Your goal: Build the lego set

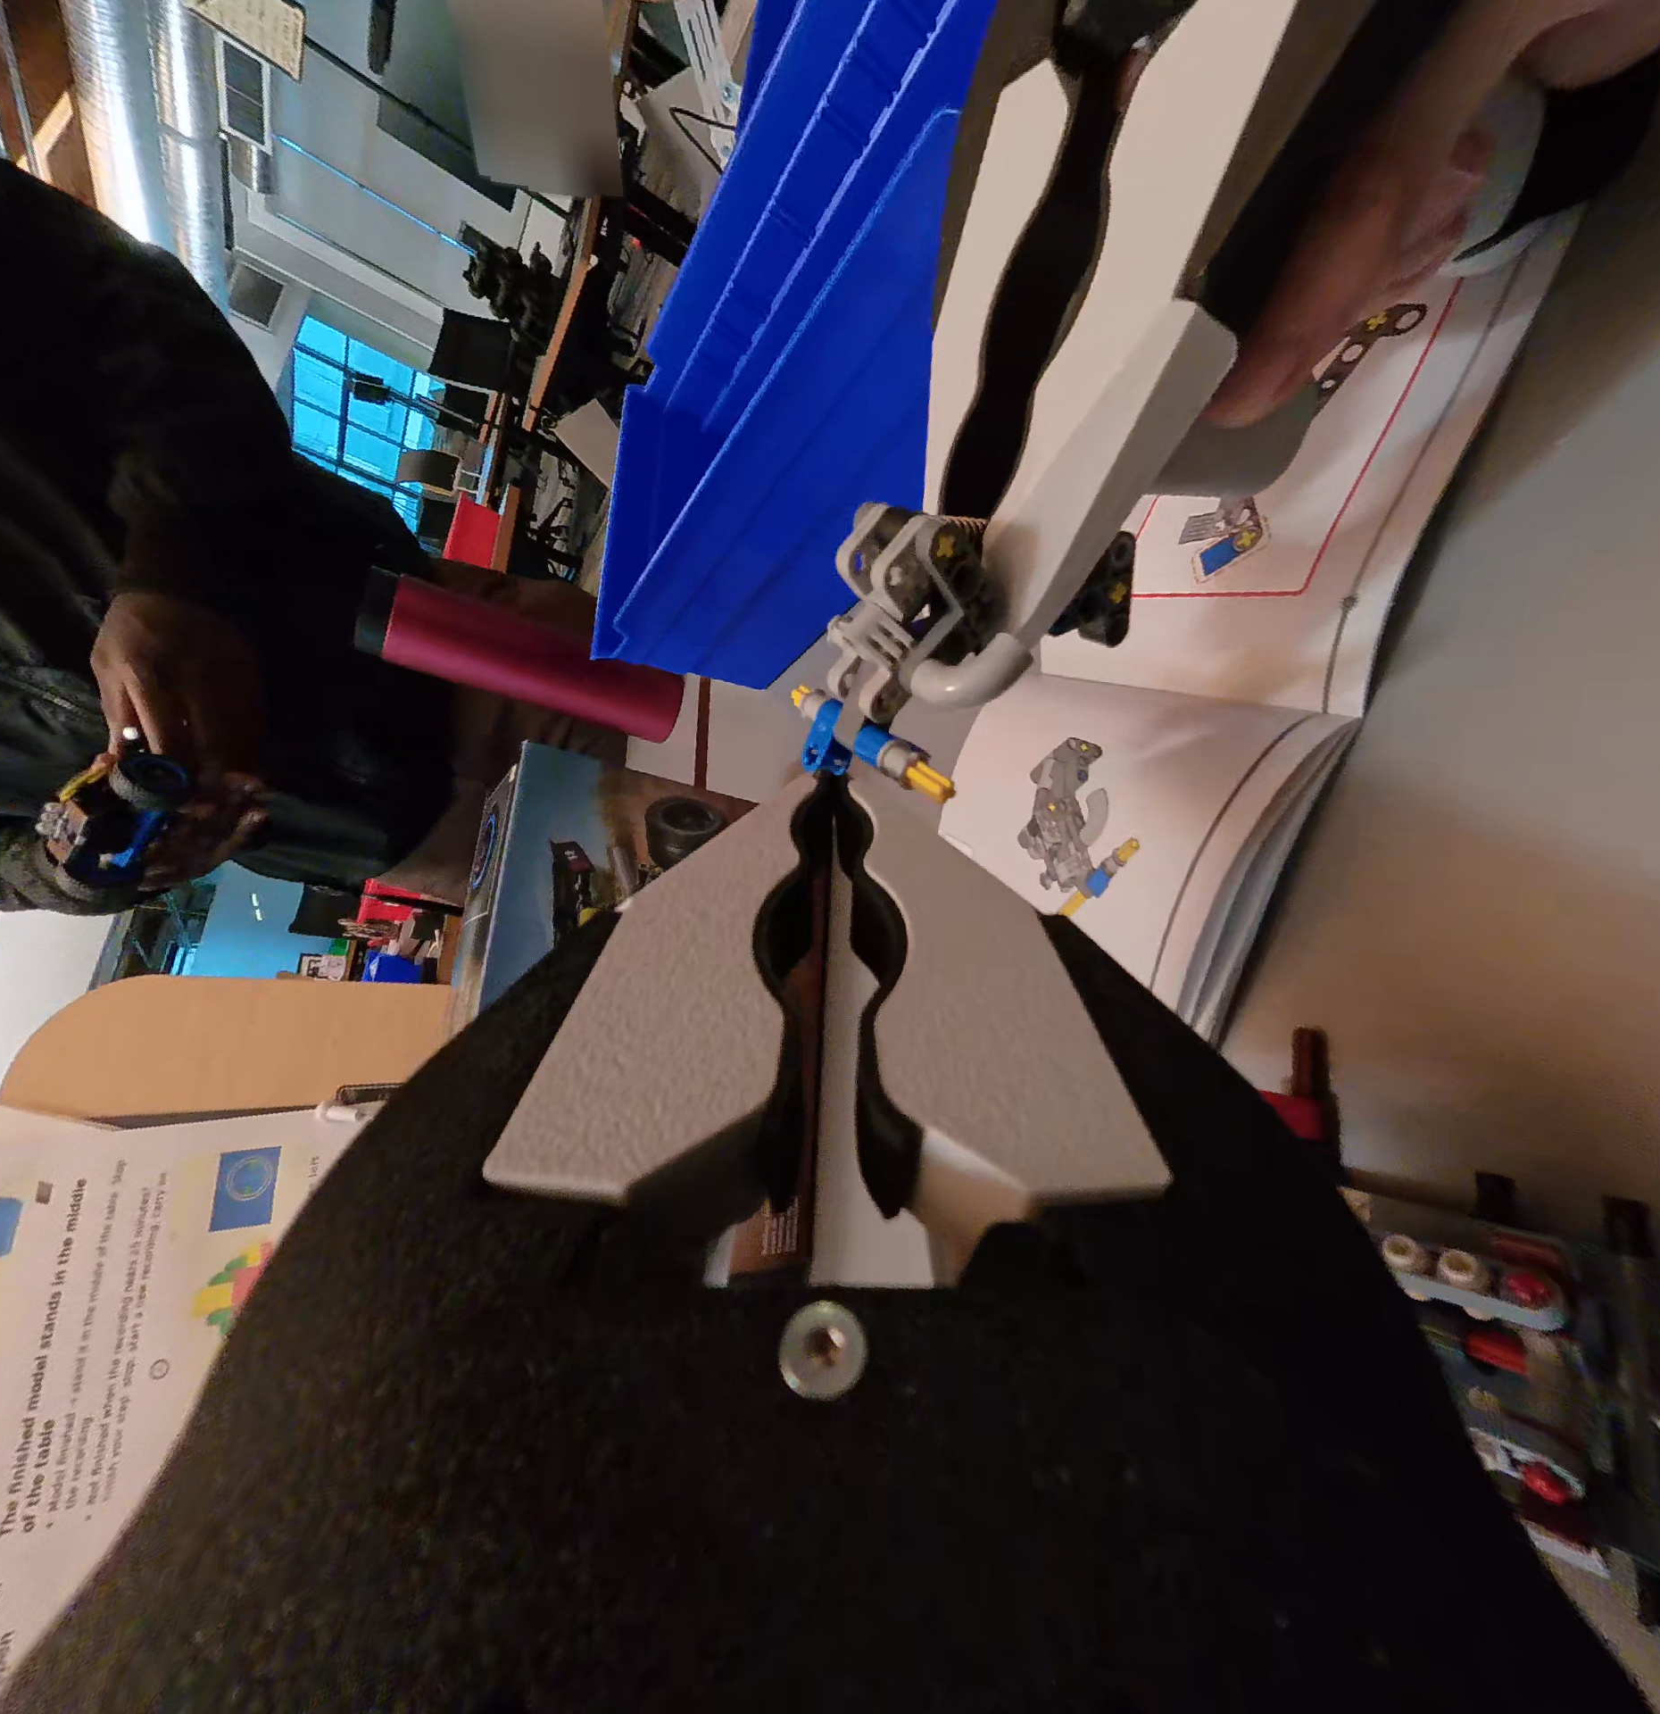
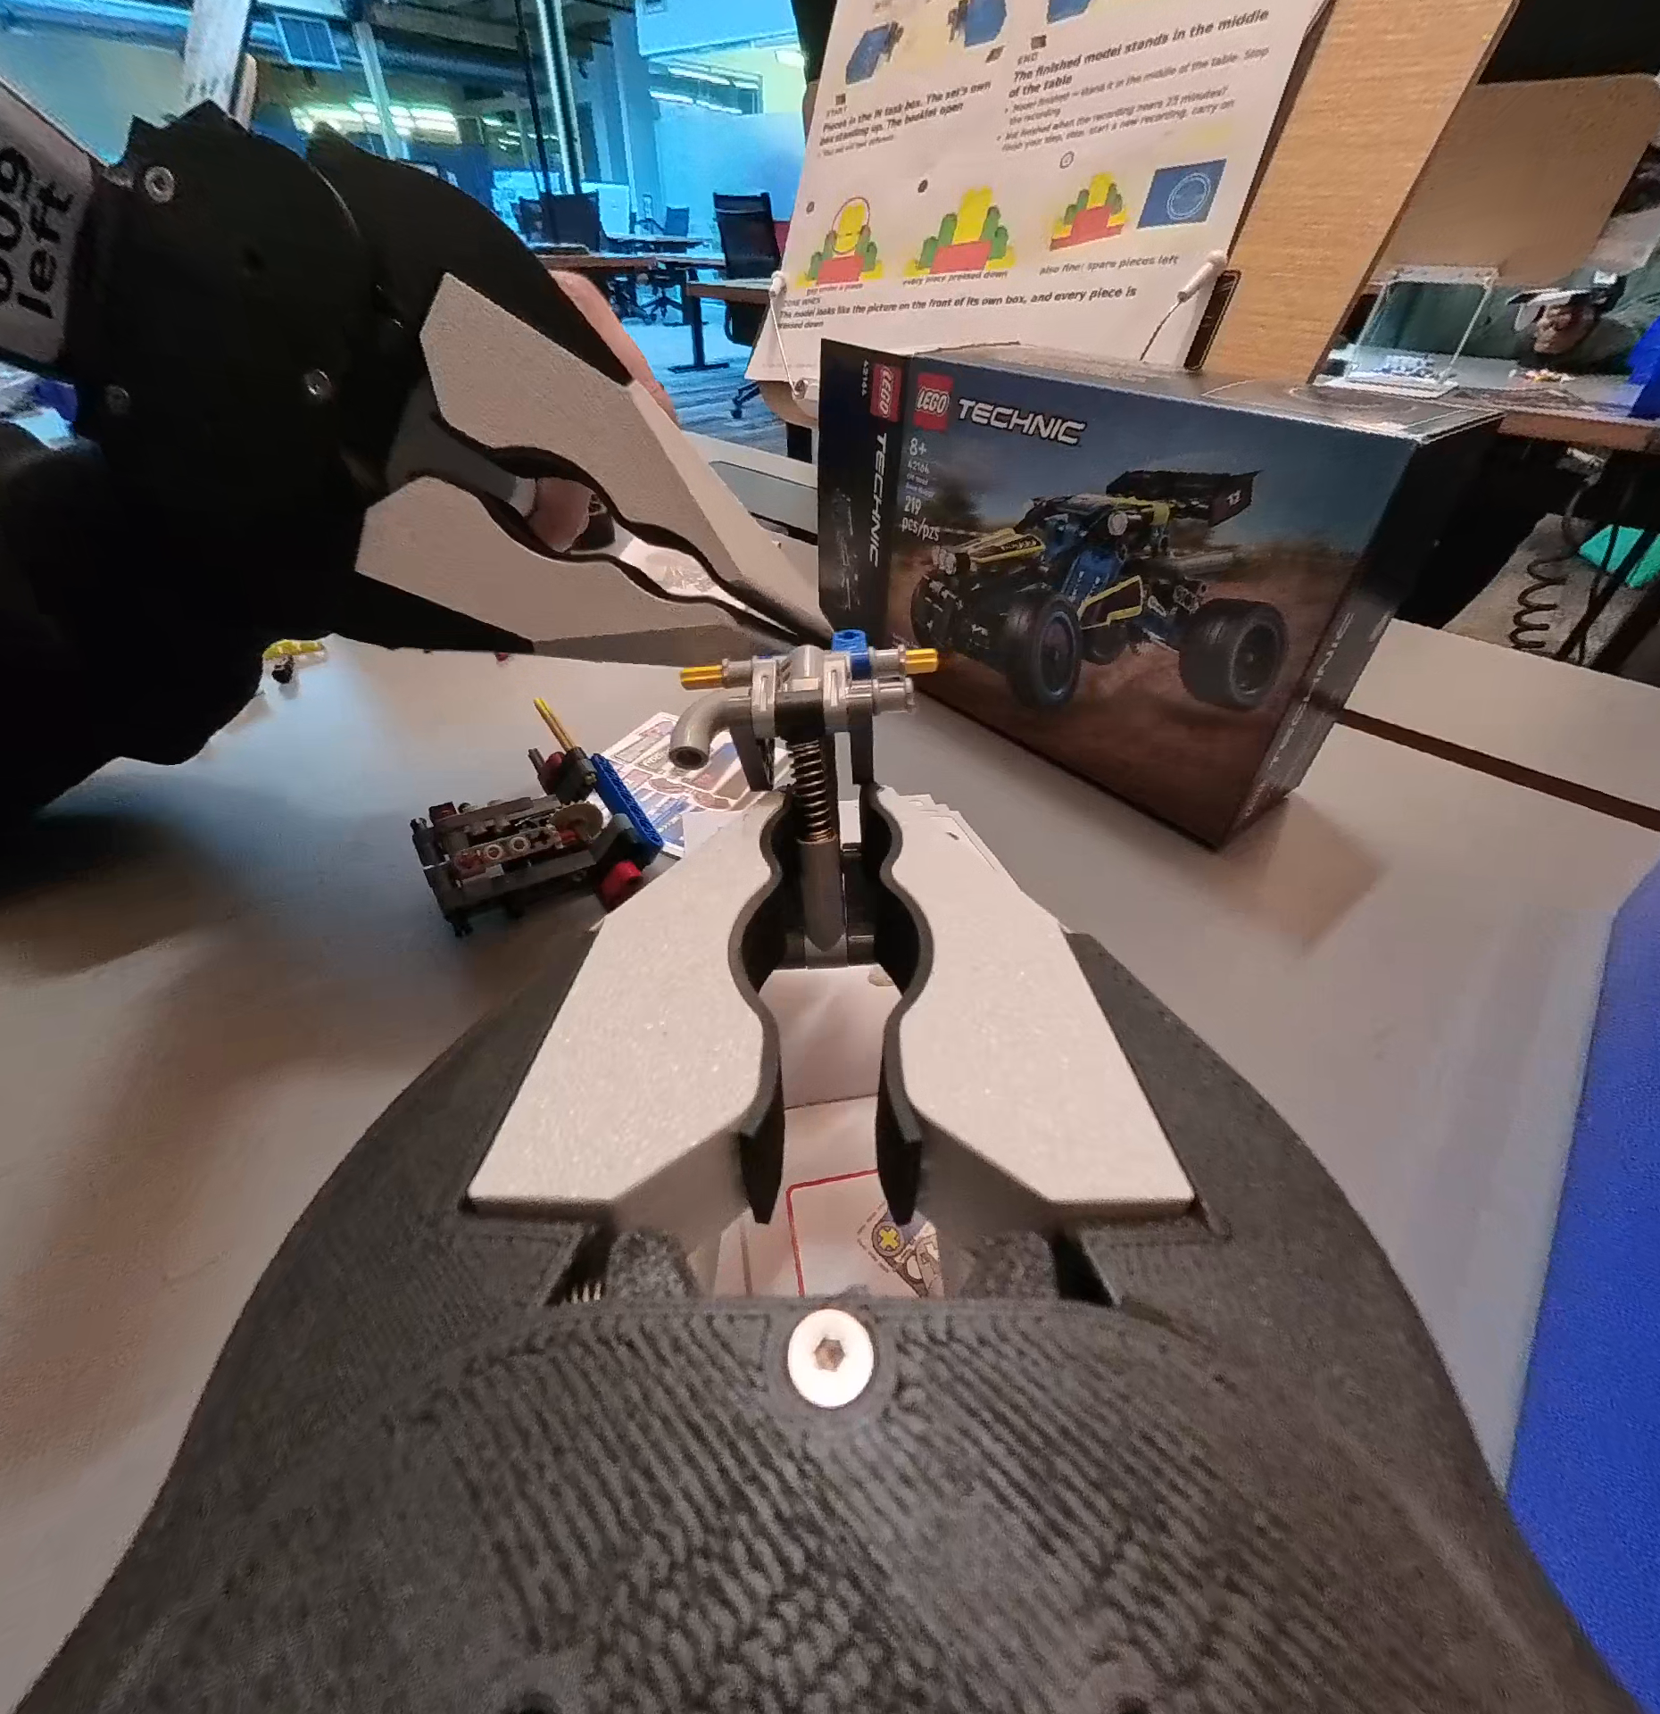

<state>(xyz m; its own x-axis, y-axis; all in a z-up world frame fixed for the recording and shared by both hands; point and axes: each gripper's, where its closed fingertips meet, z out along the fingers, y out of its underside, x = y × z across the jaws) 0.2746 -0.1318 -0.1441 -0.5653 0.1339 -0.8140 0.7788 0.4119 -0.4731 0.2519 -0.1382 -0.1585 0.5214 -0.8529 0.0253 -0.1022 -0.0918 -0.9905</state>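
Note:
My right gripper [image 2: 826, 807] is shut on a small grey and black sub-assembly [image 2: 798, 696] with a coiled spring shock absorber [image 2: 812, 788], holding it upright above the table. A yellow-tipped axle runs across its top, with a blue connector [image 2: 848, 640] on it. My left gripper [image 2: 812, 638] comes in from the left, shut, its tips pinching that blue connector [image 1: 826, 742]. In the left wrist view, my left gripper [image 1: 826, 788] points at the sub-assembly [image 1: 900, 594], and the right gripper [image 1: 984, 556] reaches in from the upper right.
A partly built dark chassis [image 2: 530, 835] lies on the grey table beside a sticker sheet [image 2: 659, 770]. The set's box [image 2: 1132, 575] stands behind, with an instruction sheet on a stand [image 2: 1012, 158]. The open booklet [image 1: 1132, 835], a blue bin [image 1: 808, 325] and a maroon cylinder [image 1: 520, 649] are close. Less than 4 cm separates the two grippers' tips.

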